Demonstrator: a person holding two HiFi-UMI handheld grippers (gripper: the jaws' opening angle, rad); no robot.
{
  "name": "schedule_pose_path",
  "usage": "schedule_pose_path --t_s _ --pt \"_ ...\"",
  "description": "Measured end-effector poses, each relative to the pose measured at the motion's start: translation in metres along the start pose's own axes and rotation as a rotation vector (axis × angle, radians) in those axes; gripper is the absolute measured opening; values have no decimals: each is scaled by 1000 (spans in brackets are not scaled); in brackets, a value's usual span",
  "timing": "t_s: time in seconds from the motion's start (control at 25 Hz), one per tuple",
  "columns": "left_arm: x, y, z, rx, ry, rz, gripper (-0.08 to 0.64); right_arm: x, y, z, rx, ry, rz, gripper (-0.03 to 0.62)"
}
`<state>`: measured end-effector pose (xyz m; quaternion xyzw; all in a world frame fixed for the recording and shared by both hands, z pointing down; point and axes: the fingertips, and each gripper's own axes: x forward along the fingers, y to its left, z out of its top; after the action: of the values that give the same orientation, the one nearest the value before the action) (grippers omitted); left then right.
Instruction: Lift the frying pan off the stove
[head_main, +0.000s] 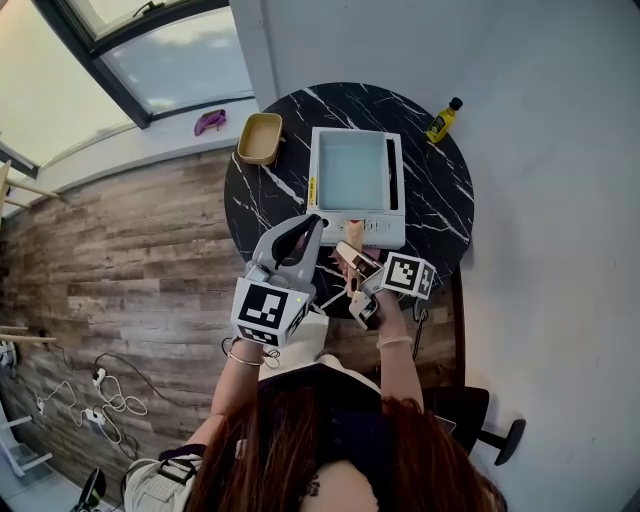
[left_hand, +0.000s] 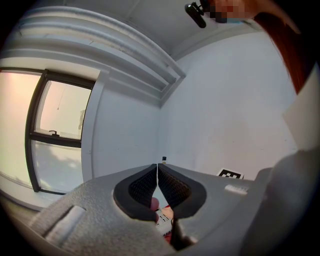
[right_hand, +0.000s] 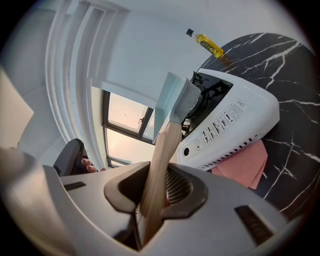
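Frying pan: right tool clamping its handle.
Left tool: jaws meeting, holding nothing.
Risk: pan twisting — weight hanging far ahead of the grip.

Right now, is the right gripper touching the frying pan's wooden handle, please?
Touching: in the right gripper view, the right gripper clamps the wooden handle between its jaws.

Three viewpoints around one round table.
Head view: steeply down from overhead; right gripper view: close, along the frying pan handle toward the stove and far bottle (both shared with the head view); left gripper view: near level, toward a window.
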<state>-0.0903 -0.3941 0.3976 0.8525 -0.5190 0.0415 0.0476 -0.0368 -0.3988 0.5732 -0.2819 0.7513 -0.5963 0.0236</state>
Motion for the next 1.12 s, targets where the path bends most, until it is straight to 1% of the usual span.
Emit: schedule_pose_path --t_s 0.36,0.72,1.12 --pt "-28 -11 7 0 -18 15 15 -23 26 -18 -25 -22 37 88" --pt "-65 -38 12 27 -48 3 15 -46 42 -52 -39 -28 68 87" --pt "-100 -62 14 42 -65 0 14 -71 60 -77 -59 -50 95 87"
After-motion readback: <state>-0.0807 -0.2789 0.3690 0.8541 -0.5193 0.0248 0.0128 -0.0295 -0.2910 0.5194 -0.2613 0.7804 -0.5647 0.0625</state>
